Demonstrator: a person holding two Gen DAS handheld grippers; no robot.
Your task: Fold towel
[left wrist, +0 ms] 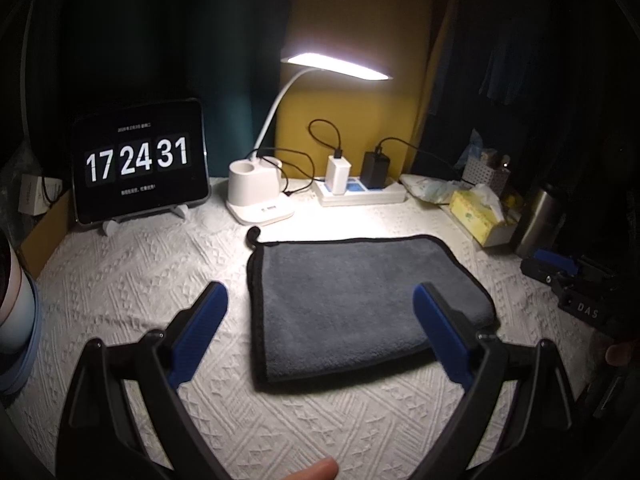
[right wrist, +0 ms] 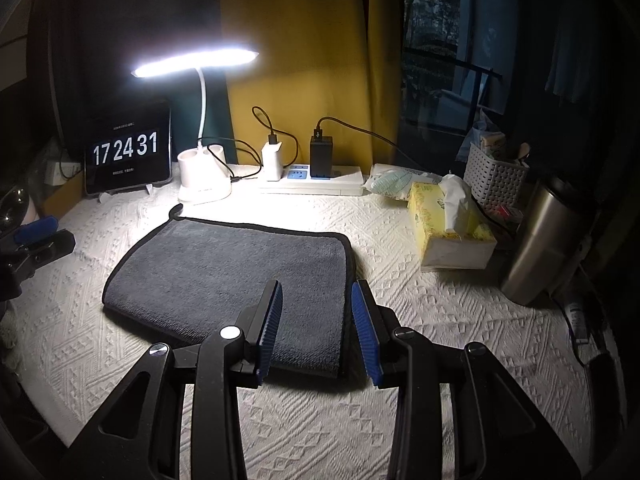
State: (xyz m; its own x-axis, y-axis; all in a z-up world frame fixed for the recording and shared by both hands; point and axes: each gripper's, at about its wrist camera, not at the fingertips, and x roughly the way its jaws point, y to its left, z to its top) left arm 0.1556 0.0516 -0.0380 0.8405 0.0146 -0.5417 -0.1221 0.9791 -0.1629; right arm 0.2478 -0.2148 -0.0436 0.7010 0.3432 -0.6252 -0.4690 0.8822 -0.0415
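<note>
A grey towel (left wrist: pixel 352 300) with black trim lies folded flat on the white textured tablecloth (left wrist: pixel 140 272); it also shows in the right wrist view (right wrist: pixel 224 280). My left gripper (left wrist: pixel 320 296) is open wide and empty, held above the towel's near left part. My right gripper (right wrist: pixel 316 292) is open and empty, with its fingertips over the towel's near right corner. The right gripper also shows at the right edge of the left wrist view (left wrist: pixel 568 280), and the left gripper at the left edge of the right wrist view (right wrist: pixel 36 236).
Along the back stand a tablet clock (left wrist: pixel 140 164), a lit desk lamp (left wrist: pixel 260 196) and a power strip with chargers (left wrist: pixel 360 192). A tissue box (right wrist: pixel 452 232), a white basket (right wrist: pixel 496 176) and a steel tumbler (right wrist: pixel 540 240) stand at the right.
</note>
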